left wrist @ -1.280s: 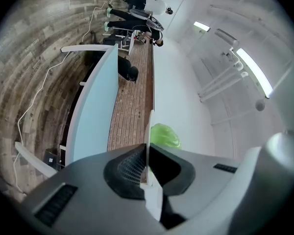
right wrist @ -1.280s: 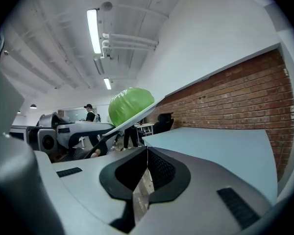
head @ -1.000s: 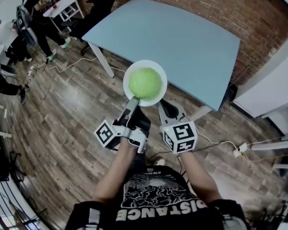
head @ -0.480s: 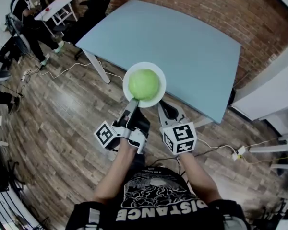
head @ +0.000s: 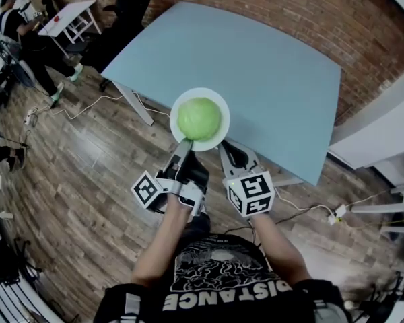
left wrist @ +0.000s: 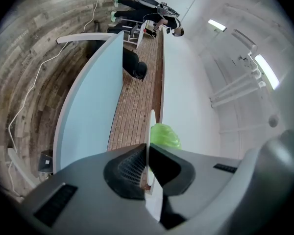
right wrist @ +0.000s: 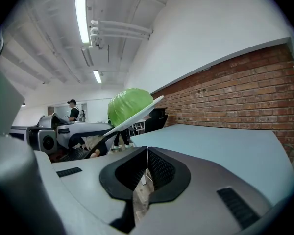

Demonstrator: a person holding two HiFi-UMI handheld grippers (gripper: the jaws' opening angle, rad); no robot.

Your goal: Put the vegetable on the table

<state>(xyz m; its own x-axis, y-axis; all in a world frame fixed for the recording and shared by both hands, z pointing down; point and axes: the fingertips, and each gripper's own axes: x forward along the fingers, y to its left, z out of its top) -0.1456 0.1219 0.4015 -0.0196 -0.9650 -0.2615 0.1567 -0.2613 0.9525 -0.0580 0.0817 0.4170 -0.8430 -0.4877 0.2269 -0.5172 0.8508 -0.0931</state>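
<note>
Pale blue table (head: 269,66) on wood-plank floor (head: 74,180), beside brick wall (head: 363,25); white cable (head: 101,99) on floor.

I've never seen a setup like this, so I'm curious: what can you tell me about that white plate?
The plate is round, white, shallow and smooth. It hangs in the air over the blue table's near edge, its near rim pinched in the left gripper's jaws. A round green vegetable sits on it.
</note>
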